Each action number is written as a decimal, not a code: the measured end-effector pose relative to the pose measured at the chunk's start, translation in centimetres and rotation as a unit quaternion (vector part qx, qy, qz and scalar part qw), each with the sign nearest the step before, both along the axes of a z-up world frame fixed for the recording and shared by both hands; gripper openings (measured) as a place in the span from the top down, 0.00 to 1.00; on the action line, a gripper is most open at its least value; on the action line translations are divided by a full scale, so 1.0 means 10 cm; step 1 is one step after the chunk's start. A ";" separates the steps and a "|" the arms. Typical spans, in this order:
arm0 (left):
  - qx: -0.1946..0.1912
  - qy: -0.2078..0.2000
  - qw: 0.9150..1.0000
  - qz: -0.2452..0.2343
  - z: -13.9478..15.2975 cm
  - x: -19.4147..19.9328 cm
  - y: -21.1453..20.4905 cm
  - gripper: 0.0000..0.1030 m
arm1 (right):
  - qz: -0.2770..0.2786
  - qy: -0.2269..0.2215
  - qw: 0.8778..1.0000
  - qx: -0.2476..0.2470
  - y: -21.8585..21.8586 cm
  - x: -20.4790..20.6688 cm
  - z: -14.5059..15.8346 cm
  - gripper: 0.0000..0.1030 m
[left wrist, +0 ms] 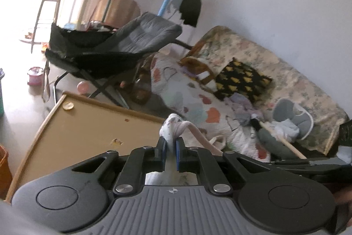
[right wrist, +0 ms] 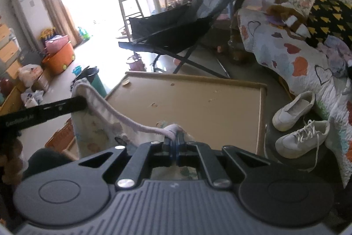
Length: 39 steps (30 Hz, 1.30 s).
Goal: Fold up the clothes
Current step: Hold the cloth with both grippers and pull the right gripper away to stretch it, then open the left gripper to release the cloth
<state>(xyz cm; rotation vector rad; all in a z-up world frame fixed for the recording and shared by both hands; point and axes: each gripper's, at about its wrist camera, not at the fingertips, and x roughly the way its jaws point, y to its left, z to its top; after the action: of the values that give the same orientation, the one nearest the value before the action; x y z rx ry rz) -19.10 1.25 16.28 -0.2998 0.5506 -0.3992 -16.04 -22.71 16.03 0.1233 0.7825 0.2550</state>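
A small pale printed garment (right wrist: pixel 96 124) with a pinkish-grey hem hangs in the air between my two grippers, above the tan table (right wrist: pixel 198 102). My left gripper (left wrist: pixel 170 142) is shut on one bunched corner of the garment (left wrist: pixel 173 127); the hem runs off to the right. My right gripper (right wrist: pixel 173 140) is shut on the other corner. The left gripper also shows in the right wrist view (right wrist: pixel 55 109) as a black finger at the left, with the cloth stretched from it. Most of the garment hangs below, hidden by the gripper bodies.
A tan table (left wrist: pixel 88 124) with a wooden rim lies below. A sofa (left wrist: pixel 264 72) with a heart quilt, cushions and loose clothes is to the right. A dark folding chair (right wrist: pixel 187 21) stands behind the table. Two white shoes (right wrist: pixel 297 124) lie by the sofa. Orange bins (right wrist: pixel 59 56) are at left.
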 end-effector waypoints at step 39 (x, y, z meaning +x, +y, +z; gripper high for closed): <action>0.086 0.092 0.989 0.076 -1.22 1.62 -0.25 0.91 | -0.050 0.039 0.998 0.001 -0.05 1.37 -1.26 0.97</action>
<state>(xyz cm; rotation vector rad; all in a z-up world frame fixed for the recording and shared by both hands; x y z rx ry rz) -2.94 -1.20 4.10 -0.2112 0.7338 -0.1747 -2.34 -23.20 3.41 0.1757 0.8516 0.1570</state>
